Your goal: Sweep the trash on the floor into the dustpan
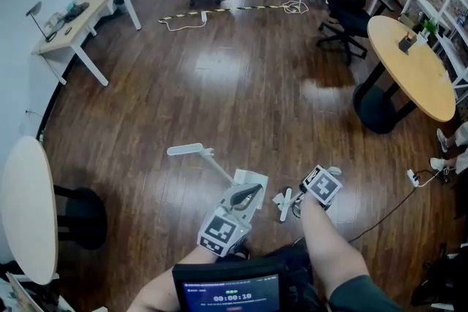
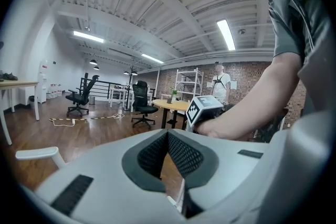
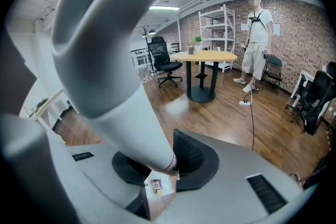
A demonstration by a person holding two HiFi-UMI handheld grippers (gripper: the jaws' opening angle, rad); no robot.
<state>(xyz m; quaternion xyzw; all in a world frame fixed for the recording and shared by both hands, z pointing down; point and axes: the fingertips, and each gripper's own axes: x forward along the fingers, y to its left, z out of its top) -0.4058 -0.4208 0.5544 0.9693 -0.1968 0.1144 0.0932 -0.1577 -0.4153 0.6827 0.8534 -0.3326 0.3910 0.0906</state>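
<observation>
The left gripper [image 2: 168, 136] pinches the dustpan's [image 1: 253, 177] thin white edge, jaw tips pressed together; the right gripper [image 3: 160, 165] clamps a white broom handle [image 3: 113, 65]. A small trash wrapper [image 3: 156, 184] lies just below the right jaws.

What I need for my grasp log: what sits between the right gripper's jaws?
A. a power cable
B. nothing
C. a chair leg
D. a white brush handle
D: in the right gripper view, the right gripper has its jaws closed on a thick white brush handle.
</observation>
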